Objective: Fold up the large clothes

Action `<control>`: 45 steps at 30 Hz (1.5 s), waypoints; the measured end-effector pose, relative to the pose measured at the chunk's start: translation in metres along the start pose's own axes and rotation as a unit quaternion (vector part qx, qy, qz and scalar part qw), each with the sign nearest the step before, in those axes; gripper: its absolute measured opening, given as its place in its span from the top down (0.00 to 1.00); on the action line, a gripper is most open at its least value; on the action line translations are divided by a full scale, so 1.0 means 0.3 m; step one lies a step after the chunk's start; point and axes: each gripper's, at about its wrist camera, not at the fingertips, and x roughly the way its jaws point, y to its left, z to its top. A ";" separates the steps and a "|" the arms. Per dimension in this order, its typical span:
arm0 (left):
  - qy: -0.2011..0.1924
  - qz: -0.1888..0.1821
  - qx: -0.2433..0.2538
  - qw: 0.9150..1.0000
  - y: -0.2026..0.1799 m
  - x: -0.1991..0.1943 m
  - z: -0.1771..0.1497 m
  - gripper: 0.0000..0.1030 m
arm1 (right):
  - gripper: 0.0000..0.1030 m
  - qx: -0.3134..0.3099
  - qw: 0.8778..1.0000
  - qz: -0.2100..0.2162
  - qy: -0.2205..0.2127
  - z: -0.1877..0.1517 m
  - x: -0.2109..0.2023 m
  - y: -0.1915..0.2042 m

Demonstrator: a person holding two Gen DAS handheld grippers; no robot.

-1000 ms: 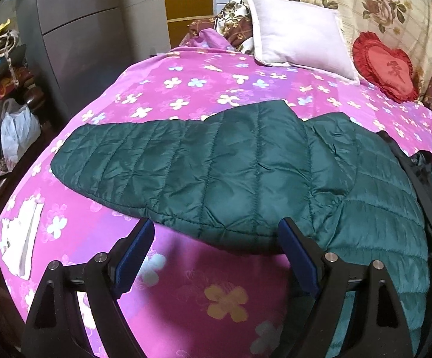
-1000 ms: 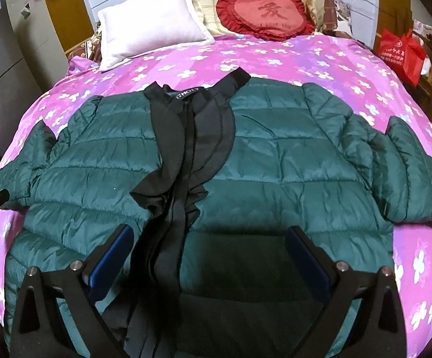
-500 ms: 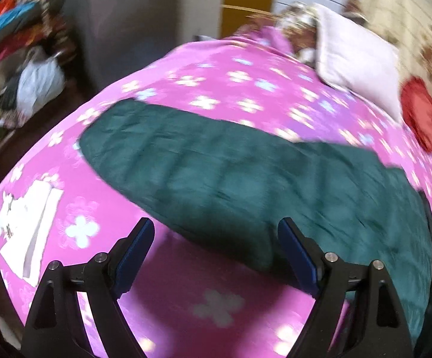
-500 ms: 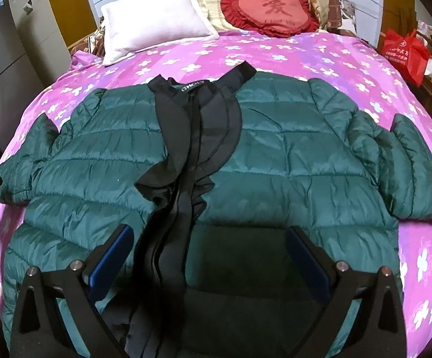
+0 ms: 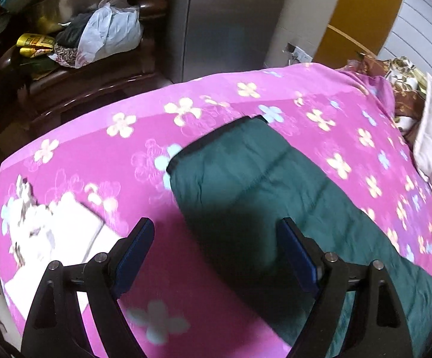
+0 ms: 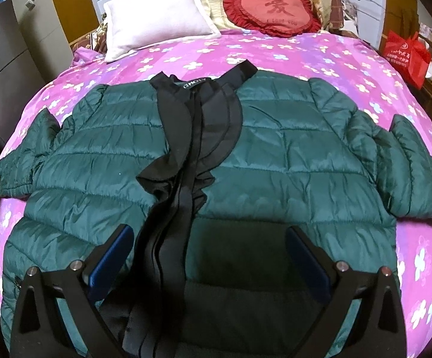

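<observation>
The jacket (image 6: 275,155) is lying spread out, front up, on the bed (image 6: 320,56), collar toward the pillow (image 6: 156,15) and the red cushion (image 6: 271,9), black lining (image 6: 192,137) showing down the middle. Both sleeves are stretching out to the sides. The right tongs (image 6: 208,253) are hovering over the jacket's lower front, jaws gaping wide, gripping nothing. Over on the other side, the left tongs (image 5: 217,253) are hanging above the left sleeve (image 5: 260,191) near its cuff (image 5: 216,137), jaws spread wide too, nothing between them. That sleeve is lying flat on the pink flowered cover, its cuff pointing toward the bed's edge. Some white paper (image 5: 58,232) is sitting on the cover just beside the left tongs, apart from the sleeve. Beyond the bed's edge a white plastic bag (image 5: 108,32) is resting on a dark wooden bench (image 5: 90,80), a grey cabinet (image 5: 225,21) standing next to it.
</observation>
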 end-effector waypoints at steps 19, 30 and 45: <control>-0.056 -0.095 0.045 0.993 -0.079 -0.117 -0.022 1.00 | 0.00 0.005 1.000 -0.007 0.001 0.000 0.005 -0.021; -0.082 -0.191 0.163 0.964 -0.286 -0.472 -0.242 1.00 | 0.00 0.007 1.000 -0.009 -0.005 -0.043 -0.061 -0.058; -0.069 -0.264 0.310 0.911 -0.659 -0.729 -0.662 1.00 | 0.00 0.036 0.999 -0.020 -0.017 -0.097 -0.148 -0.208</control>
